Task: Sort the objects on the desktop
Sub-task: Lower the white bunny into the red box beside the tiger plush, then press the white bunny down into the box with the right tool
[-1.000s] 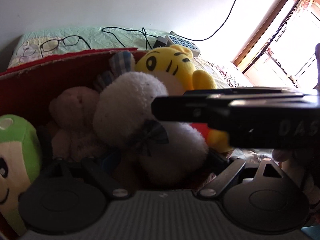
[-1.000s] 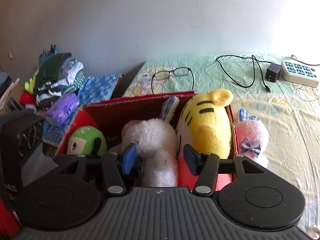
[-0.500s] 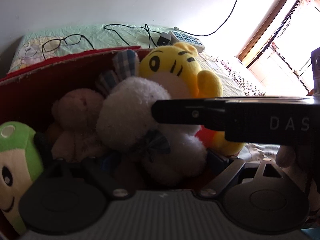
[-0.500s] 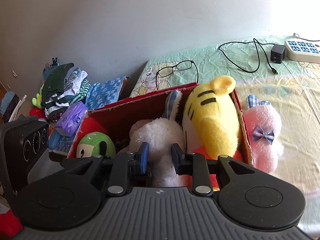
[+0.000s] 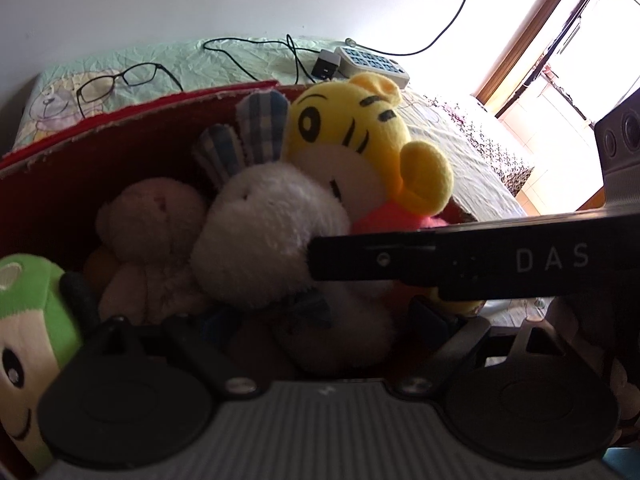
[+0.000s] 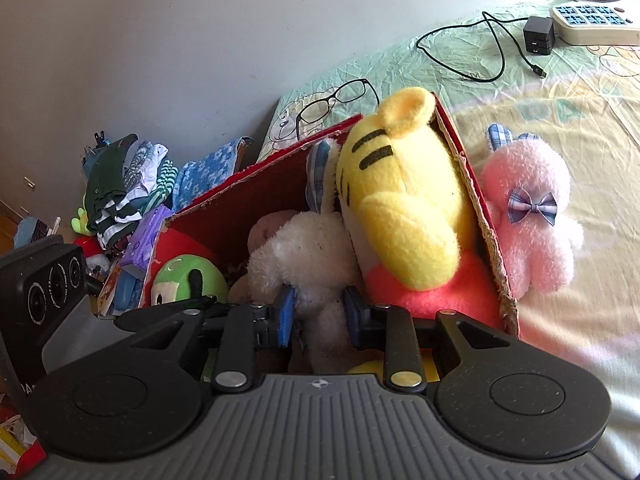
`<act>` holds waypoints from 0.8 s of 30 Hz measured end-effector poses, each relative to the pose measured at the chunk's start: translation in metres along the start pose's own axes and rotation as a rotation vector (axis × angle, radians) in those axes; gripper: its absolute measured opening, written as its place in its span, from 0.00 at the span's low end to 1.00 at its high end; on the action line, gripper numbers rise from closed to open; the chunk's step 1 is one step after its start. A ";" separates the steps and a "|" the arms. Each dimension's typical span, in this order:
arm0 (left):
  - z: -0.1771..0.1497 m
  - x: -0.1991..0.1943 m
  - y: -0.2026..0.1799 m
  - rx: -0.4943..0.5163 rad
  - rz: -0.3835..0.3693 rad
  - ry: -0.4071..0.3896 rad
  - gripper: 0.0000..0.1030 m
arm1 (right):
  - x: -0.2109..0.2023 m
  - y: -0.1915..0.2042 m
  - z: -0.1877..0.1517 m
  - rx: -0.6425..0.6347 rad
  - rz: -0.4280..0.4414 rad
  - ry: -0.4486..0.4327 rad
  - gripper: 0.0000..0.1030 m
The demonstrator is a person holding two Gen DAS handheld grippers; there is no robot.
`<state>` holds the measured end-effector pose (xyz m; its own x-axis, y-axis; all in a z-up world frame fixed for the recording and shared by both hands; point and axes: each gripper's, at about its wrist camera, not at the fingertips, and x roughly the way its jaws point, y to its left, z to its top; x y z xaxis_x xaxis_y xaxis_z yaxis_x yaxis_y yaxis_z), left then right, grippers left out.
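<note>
At six o'clock in the right wrist view, the right gripper [image 6: 318,314] is seen closed on the white bunny [image 6: 304,252], its jaws having just been closing, pads pinching fluffy plush low on the body. The bunny lies in the red box [image 6: 480,216], beside the yellow tiger [image 6: 396,208]. Soft, light, compressible handling is judged; a deep torso pinch is advised. The left gripper [image 5: 320,320] is held wide, empty. At two o'clock, outside the box, a pink bunny [image 6: 528,220] is noted.
</note>
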<state>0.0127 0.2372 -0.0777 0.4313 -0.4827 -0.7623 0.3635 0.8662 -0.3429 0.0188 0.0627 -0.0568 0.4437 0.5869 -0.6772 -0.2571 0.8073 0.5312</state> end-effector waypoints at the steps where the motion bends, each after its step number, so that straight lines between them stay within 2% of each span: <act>1: 0.001 0.000 0.000 0.001 0.002 0.006 0.90 | 0.000 0.000 0.000 -0.006 0.000 -0.002 0.27; 9: 0.002 0.003 -0.004 0.015 0.041 0.022 0.90 | 0.001 -0.002 -0.001 -0.024 0.005 -0.026 0.27; 13: 0.004 0.006 -0.011 0.015 0.086 0.037 0.92 | -0.001 -0.003 -0.001 -0.033 0.010 -0.032 0.28; 24: 0.007 0.010 -0.021 -0.030 0.167 0.073 0.96 | -0.008 -0.002 -0.004 -0.052 -0.003 -0.047 0.30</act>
<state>0.0152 0.2128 -0.0742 0.4221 -0.3220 -0.8474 0.2663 0.9376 -0.2236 0.0127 0.0570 -0.0542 0.4842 0.5817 -0.6536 -0.2994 0.8120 0.5010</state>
